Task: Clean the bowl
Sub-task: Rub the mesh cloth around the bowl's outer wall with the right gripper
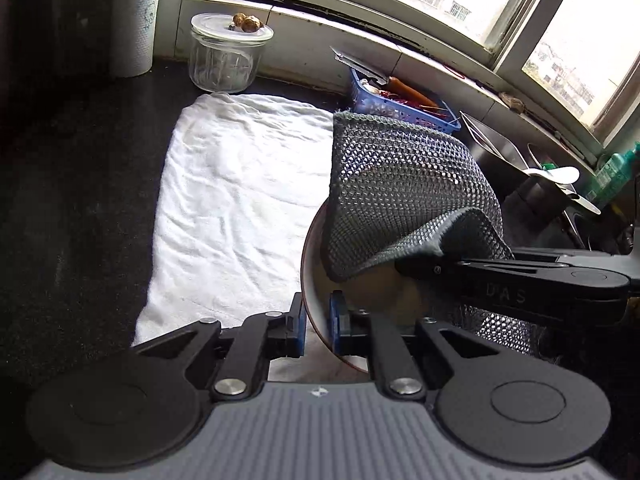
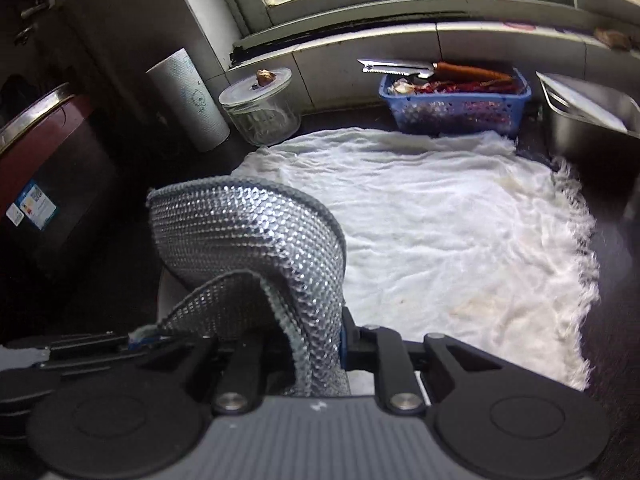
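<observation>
Dark speckled countertop (image 1: 80, 184) fills the left of the left wrist view. White towel (image 1: 236, 200) is spread flat on it, centre frame. Glass jar (image 1: 226, 60) and paper towel roll (image 1: 132, 20) are stood at upper left, blue basket (image 1: 400, 108) just past the towel's far edge, upper centre.

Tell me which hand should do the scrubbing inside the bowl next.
The right. Its tool is shut on the mesh scrubbing cloth, which already drapes over the bowl. The left tool is clamped on the bowl's rim, best kept there to steady it.
</observation>
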A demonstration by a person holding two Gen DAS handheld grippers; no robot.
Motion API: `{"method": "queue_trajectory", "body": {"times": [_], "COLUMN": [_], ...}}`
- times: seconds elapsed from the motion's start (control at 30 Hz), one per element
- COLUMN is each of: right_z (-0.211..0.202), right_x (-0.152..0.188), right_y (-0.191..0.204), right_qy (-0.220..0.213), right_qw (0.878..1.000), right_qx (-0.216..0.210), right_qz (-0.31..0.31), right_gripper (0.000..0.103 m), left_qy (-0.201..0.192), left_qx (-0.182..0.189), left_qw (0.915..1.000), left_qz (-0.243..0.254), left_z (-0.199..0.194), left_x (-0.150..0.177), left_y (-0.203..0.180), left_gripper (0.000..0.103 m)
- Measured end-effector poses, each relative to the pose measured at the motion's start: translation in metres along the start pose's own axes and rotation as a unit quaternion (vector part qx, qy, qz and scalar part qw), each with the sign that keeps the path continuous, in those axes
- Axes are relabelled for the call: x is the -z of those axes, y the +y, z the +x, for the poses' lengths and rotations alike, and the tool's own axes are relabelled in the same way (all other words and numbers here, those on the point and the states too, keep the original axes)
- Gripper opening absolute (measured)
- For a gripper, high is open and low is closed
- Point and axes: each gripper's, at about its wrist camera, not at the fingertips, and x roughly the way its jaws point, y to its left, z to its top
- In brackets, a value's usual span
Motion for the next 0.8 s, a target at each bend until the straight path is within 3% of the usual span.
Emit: {"method": "queue_trajectory", "body": {"times": [0.07,0.2,0.27,0.4,0.43,0.5,0.63,0.8], "right_z": [0.003,0.006,0.003,0.0,0.002,0.004,0.01,0.017], "right_x": [0.0,0.015,0.023,0.037,0.034,0.025,0.017,0.028], "right_y": [0.007,0.026,0.037,0.057,0.056,0.047,0.024,0.01], "right_qy": [-0.001,-0.018,-0.027,-0.039,-0.035,-0.022,0.018,0.04], "right_qw": [0.997,0.973,0.954,0.911,0.916,0.938,0.982,0.999], "right_qx": [0.016,0.044,0.056,0.062,0.058,0.044,0.004,-0.024], "right_qz": [-0.076,-0.226,-0.293,-0.406,-0.396,-0.342,-0.188,0.0], "right_gripper": [0.013,0.014,0.014,0.014,0.014,0.014,0.015,0.015], "left_qy": [0.014,0.024,0.023,0.038,0.039,0.032,0.016,0.007], "left_qx": [-0.004,-0.019,-0.045,-0.049,-0.051,-0.05,-0.059,-0.051], "left_qw": [0.9997,0.993,0.9815,0.9753,0.9745,0.9784,0.9912,0.9982], "left_qz": [0.019,0.114,0.185,0.212,0.215,0.198,0.117,0.031], "left_z": [0.002,-0.007,-0.012,-0.007,-0.006,-0.008,-0.008,-0.01], "left_x": [0.0,-0.004,-0.008,-0.017,-0.016,-0.012,0.0,0.006], "left_y": [-0.001,-0.008,-0.018,-0.024,-0.024,-0.022,-0.009,0.008], "left_gripper": [0.013,0.014,0.014,0.009,0.007,0.007,0.007,0.007]}}
